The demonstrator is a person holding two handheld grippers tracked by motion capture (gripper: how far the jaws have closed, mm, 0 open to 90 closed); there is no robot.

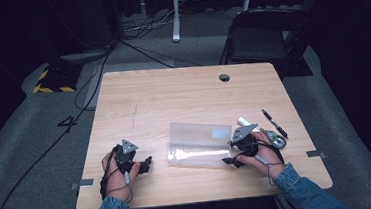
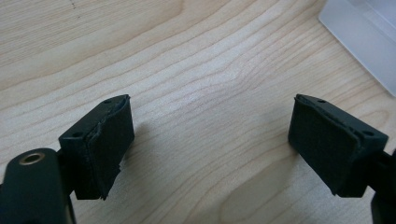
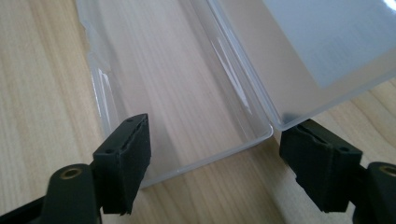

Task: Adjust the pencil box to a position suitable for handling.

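A clear plastic box point(image 1: 196, 143) lies open in the middle of the table, its tray point(image 3: 177, 93) and hinged lid point(image 3: 327, 42) side by side. My right gripper point(image 1: 230, 161) is at the box's right near corner, pointing left. In the right gripper view the right gripper point(image 3: 219, 149) is open, and the tray's short end lies between and just ahead of the pads without touching them. My left gripper point(image 1: 145, 164) is left of the box, pointing at it. In the left gripper view the left gripper point(image 2: 210, 126) is open over bare wood, with a box corner point(image 2: 364, 37) ahead.
A black pen point(image 1: 274, 122), a white stick-like item point(image 1: 245, 121) and a small metallic object point(image 1: 276, 140) lie right of the box, behind my right hand. A cable hole point(image 1: 224, 77) is near the table's far edge. A dark chair point(image 1: 258, 38) stands beyond the table.
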